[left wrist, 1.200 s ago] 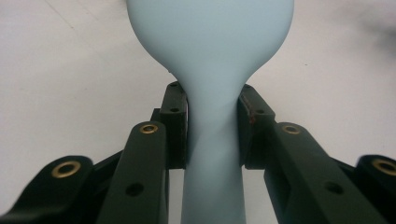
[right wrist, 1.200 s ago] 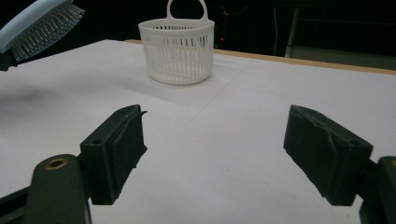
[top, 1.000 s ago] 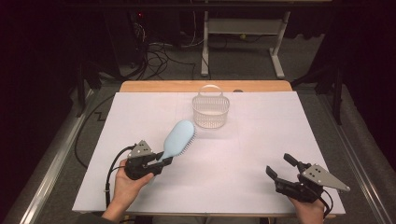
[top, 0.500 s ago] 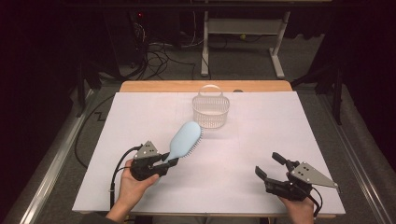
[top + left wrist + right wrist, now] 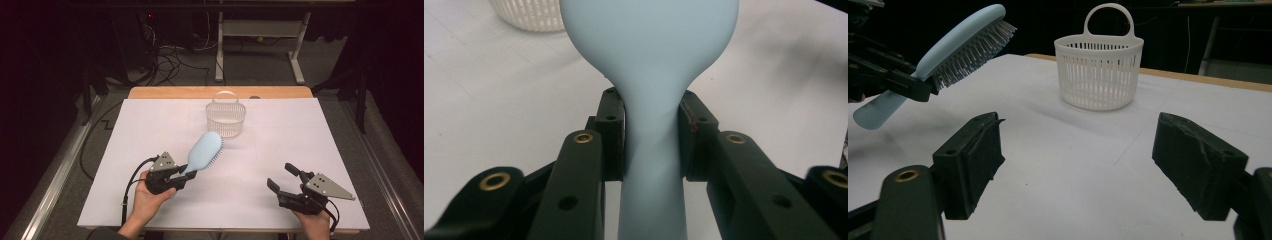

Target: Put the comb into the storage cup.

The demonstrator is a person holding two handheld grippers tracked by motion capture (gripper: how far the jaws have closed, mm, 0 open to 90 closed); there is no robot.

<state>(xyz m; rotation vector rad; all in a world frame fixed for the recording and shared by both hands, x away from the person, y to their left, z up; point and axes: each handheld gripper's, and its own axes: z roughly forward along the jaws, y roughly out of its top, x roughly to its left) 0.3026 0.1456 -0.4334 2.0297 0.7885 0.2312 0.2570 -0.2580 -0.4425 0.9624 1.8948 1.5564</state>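
White bench (image 5: 150,130): left tool (image 5: 186,172) clamps the brush (image 5: 204,150) handle, tilted up toward the basket (image 5: 226,116); right tool (image 5: 283,179) hovers low, jaws wide apart.

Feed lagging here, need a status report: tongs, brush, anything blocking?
Left tongs shut on hairbrush handle, brush lifted, bristles down. Right tongs open, holding nothing. Basket upright beyond brush, path looks clear.

In the left gripper view, the hairbrush (image 5: 651,75) is being cut off at twelve o'clock, with its bristles turned away unseen, and the basket (image 5: 531,12) is being cropped at eleven o'clock. In the right gripper view, the brush handle's middle is being hidden by the left gripper (image 5: 908,82).
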